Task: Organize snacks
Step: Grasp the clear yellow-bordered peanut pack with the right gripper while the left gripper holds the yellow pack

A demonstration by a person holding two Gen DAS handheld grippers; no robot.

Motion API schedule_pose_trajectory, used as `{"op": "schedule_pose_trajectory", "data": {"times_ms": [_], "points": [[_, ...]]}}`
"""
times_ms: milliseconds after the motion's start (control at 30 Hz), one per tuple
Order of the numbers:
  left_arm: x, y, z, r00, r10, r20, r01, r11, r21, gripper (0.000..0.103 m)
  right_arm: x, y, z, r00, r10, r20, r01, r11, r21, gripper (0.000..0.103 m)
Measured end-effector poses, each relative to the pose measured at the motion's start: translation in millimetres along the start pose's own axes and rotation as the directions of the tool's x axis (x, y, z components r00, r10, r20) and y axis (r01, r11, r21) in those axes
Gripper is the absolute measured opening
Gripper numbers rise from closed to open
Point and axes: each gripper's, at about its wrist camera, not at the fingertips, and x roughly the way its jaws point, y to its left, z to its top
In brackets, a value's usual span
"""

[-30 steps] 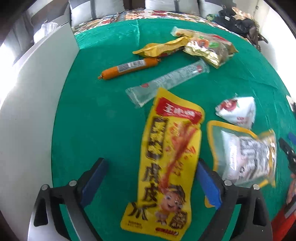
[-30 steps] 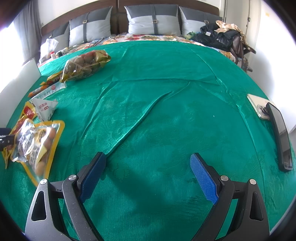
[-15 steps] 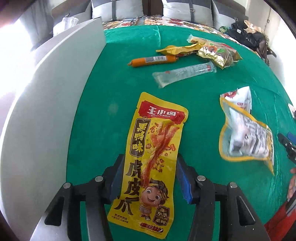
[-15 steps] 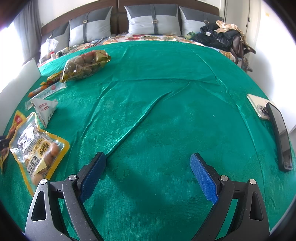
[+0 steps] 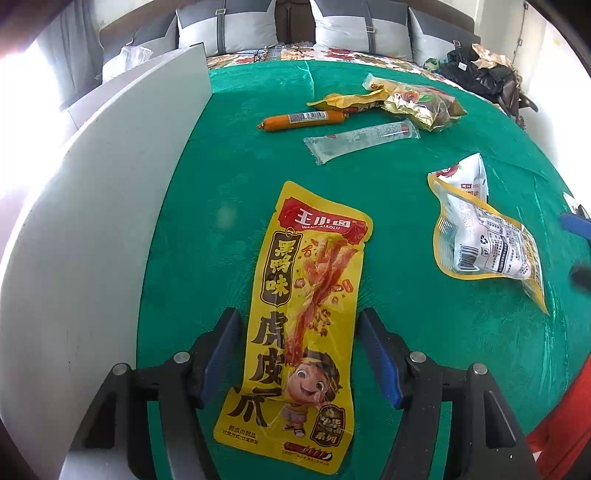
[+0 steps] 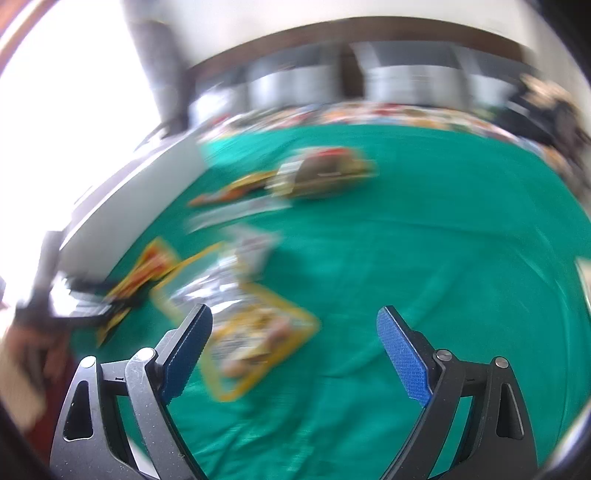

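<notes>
A long yellow snack packet [image 5: 303,325] with a cartoon boy lies lengthwise between my left gripper's [image 5: 299,350] blue pads [image 5: 221,350], which press its two side edges. Beyond it on the green cloth lie a yellow-rimmed clear pouch [image 5: 487,247], a white triangular packet [image 5: 465,175], a clear stick pack [image 5: 362,142], an orange sausage [image 5: 303,120] and gold bags [image 5: 421,103]. My right gripper [image 6: 295,350] is open and empty, hovering just right of the yellow-rimmed pouch [image 6: 255,332]; that view is motion-blurred.
A white board [image 5: 92,221] stands along the left of the green cloth [image 5: 424,350]. Grey pillows [image 5: 229,29] and a dark bag [image 5: 480,70] are at the far end. The left gripper also shows in the right wrist view [image 6: 66,306].
My left gripper closed onto the yellow packet and drew it back toward the white board. My right gripper swung left toward the snacks, blurring its view.
</notes>
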Motion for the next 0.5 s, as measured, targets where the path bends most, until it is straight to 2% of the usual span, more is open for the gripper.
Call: {"op": "schedule_pose_trajectory", "data": {"times_ms": [33,100,133,200,233,300,400,500], "points": [[-0.8,0.4,-1.0,1.0,-0.002,0.002,0.002,1.0,0.005,0.066,14.4,17.6,8.0,0.997,-0.001,-0.081,-0.008,0.993,-0.114,0.093],[-2.8,1.8,-4.3,1.0,-0.01,0.011,0.01,1.0,0.017,0.067,40.4,46.9,17.3,0.981,-0.094,-0.172,0.031,0.941,-0.337,0.093],[-3.3,2.5,-5.2,1.0,-0.014,0.014,0.013,1.0,0.021,0.068,52.7,53.6,20.2,0.97,-0.126,-0.209,0.032,0.914,-0.404,0.093],[-3.8,3.7,-6.2,1.0,-0.019,0.015,0.019,0.999,0.026,0.069,78.6,55.6,27.9,0.94,-0.182,-0.287,0.033,0.888,-0.458,0.093],[-4.3,4.4,-6.5,1.0,-0.023,0.015,0.023,0.999,0.028,0.069,87.3,50.7,33.6,0.929,-0.207,-0.307,0.047,0.889,-0.455,0.093],[-4.9,5.2,-7.2,0.999,-0.036,0.012,0.035,0.999,0.035,0.072,97.3,36.8,46.5,0.928,-0.157,-0.338,0.024,0.931,-0.365,0.093],[-2.4,1.5,-6.9,0.998,-0.065,0.002,0.065,0.996,0.066,0.086,112.1,11.2,55.0,0.908,-0.065,-0.413,-0.017,0.981,-0.193,0.093],[0.4,-6.5,-7.5,0.998,-0.056,-0.003,0.056,0.993,0.105,0.094,110.4,2.3,59.0,0.915,-0.035,-0.401,-0.003,0.996,-0.094,0.091]]}}
